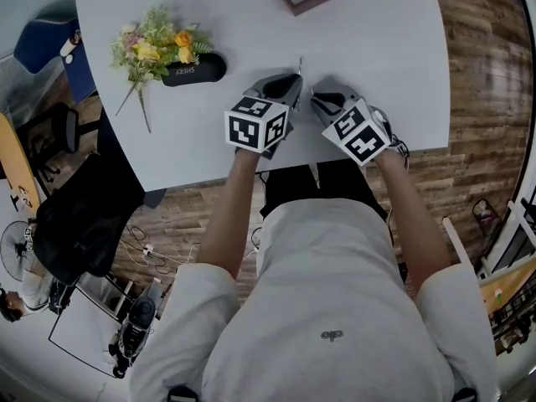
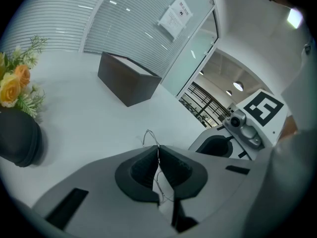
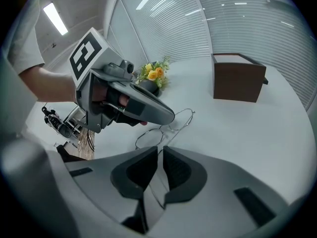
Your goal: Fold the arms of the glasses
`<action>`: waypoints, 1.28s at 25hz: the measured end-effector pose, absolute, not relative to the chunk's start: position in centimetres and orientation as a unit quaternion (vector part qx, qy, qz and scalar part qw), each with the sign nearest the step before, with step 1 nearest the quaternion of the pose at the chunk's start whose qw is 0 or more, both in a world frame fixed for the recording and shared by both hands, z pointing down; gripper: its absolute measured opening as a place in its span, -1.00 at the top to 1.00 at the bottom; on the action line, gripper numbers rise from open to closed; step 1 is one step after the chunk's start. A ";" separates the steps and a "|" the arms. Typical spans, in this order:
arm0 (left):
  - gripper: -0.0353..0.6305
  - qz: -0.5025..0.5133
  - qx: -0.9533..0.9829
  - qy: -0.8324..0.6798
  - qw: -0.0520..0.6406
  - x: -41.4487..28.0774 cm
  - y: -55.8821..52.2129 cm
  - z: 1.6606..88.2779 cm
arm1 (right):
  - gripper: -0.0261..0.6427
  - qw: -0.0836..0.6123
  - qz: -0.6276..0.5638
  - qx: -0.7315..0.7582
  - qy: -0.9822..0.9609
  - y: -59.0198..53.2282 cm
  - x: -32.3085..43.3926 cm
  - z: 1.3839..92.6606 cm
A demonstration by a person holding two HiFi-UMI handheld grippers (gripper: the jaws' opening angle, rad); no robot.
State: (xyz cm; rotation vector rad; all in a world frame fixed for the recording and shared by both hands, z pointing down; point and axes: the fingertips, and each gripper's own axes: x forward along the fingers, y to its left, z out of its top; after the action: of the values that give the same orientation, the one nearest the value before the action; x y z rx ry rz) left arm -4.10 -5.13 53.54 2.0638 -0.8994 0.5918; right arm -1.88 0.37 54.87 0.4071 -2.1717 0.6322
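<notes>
My left fingers (image 2: 151, 158) are clamped on the thin silver wire-framed glasses (image 3: 163, 128), steadying them over the white tabletop (image 1: 251, 23) near its front edge. My right fingers (image 3: 147, 166) stand slightly apart around one slim arm without pinching it, placed, I judge, to swing it inward. The dark brown box (image 3: 237, 78) and the yellow flowers (image 1: 155, 44) sit well apart, leaving open room ahead.

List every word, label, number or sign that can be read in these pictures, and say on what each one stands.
"ep" (uncertain): small mark on the person's shirt.
Pale letters on the black case: too blurred to read.
Print on the sheet on the glass wall: too small to read.
The marker cubes: square patterns only, no words.
</notes>
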 end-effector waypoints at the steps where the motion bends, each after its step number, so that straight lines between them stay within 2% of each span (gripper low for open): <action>1: 0.82 0.233 0.814 -0.355 0.396 -4.1 -5.1 53.6 | 0.80 0.409 0.252 0.160 -0.862 0.4 -2.0 54.9; 32: 0.82 0.235 0.820 -0.344 0.393 -3.5 -4.6 53.5 | 0.85 0.407 0.245 0.155 -0.866 0.8 -3.3 53.9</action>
State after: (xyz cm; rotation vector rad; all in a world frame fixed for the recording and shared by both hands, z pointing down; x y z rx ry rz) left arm -3.54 -4.56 53.49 2.0809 -0.8719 0.5967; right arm -3.33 0.76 53.90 0.3907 -2.1843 0.6171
